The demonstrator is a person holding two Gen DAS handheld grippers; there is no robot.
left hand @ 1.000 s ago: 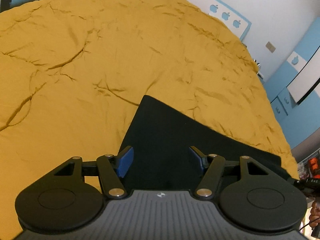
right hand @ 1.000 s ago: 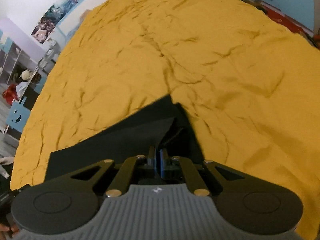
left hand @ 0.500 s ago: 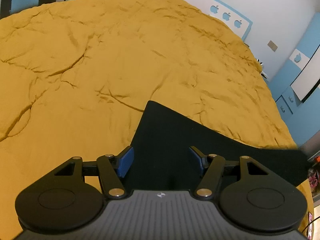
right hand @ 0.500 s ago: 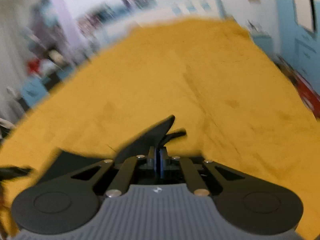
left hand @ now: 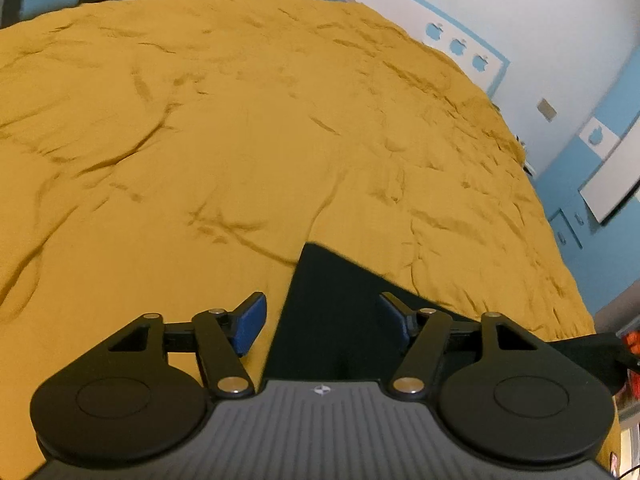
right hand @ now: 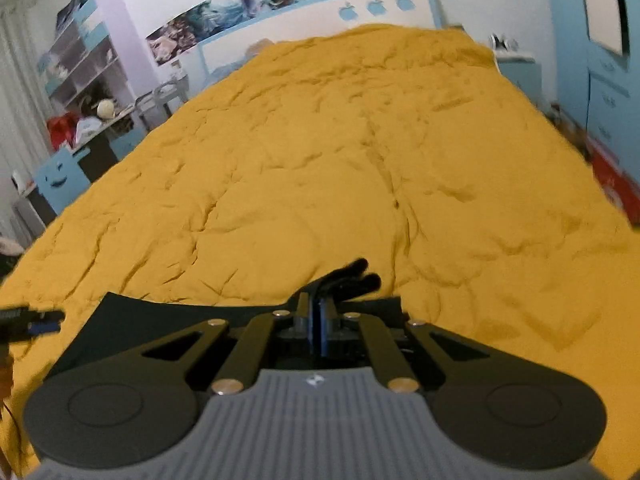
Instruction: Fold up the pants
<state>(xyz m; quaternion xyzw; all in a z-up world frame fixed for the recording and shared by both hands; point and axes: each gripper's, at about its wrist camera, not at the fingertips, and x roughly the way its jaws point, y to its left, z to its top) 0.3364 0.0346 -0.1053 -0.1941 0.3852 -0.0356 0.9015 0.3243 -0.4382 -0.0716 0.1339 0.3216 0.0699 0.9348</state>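
Observation:
Black pants (left hand: 344,288) lie flat on a mustard-yellow bedspread (left hand: 240,140), one pointed corner aimed up the bed. My left gripper (left hand: 320,300) hovers over that corner and its jaws are opening. The left blue pad (left hand: 250,322) is over bedspread, the right pad (left hand: 394,316) over black cloth, and neither presses on it. In the right wrist view my right gripper (right hand: 318,312) is shut on a pinched fold of the pants (right hand: 168,320), and bunched black cloth sticks out past its tips. The left gripper (right hand: 28,320) shows at that view's left edge.
The bedspread (right hand: 360,140) runs far ahead to a white and blue headboard (right hand: 360,4). Blue cabinets (left hand: 592,184) stand along the bed's right side. Shelves and a cluttered desk (right hand: 92,112) stand off its left side. A red box (right hand: 612,176) sits low on the right.
My right gripper rose and rolled level with the pants edge pinched, so the room came into view. My left gripper slid leftward; its left pad now lies off the pants over the bedspread.

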